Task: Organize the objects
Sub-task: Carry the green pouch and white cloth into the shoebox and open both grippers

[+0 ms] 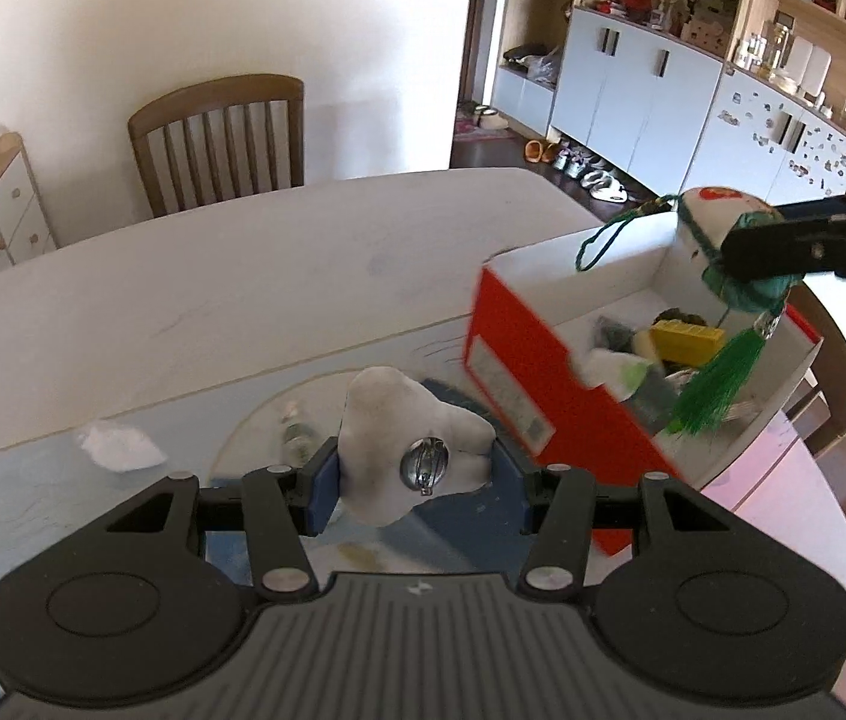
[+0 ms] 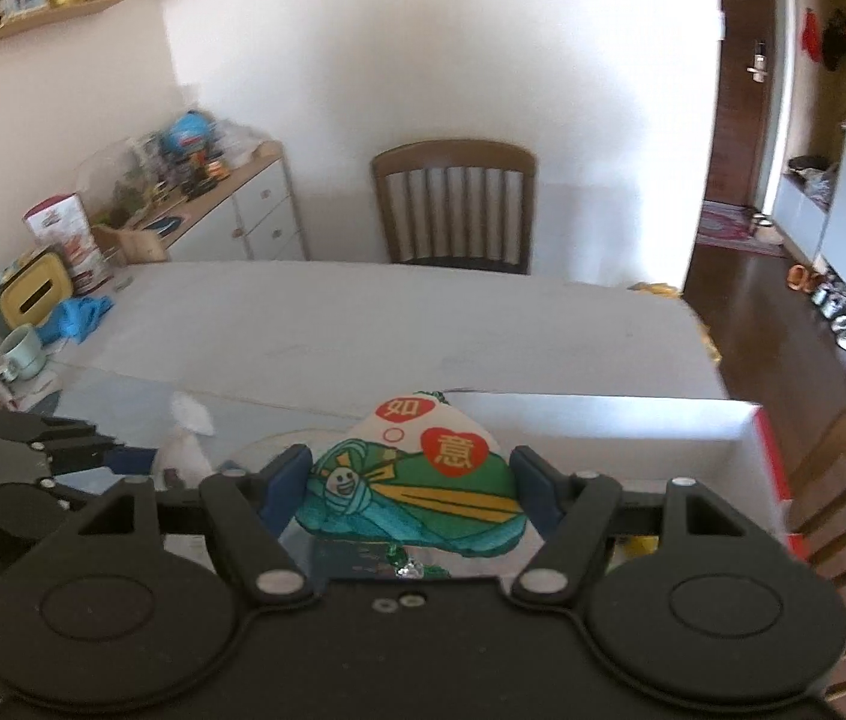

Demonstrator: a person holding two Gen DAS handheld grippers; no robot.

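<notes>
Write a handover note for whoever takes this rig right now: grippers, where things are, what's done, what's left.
Left gripper: shut on a white plush piece with a metal clasp, held above the table.
Right gripper: shut on a green-and-white sachet; its green tassel hangs over the red box.
Done: the box already holds a yellow block and other small items.
Left: drop both held pieces into the box; a crumpled white tissue remains on the table.
</notes>
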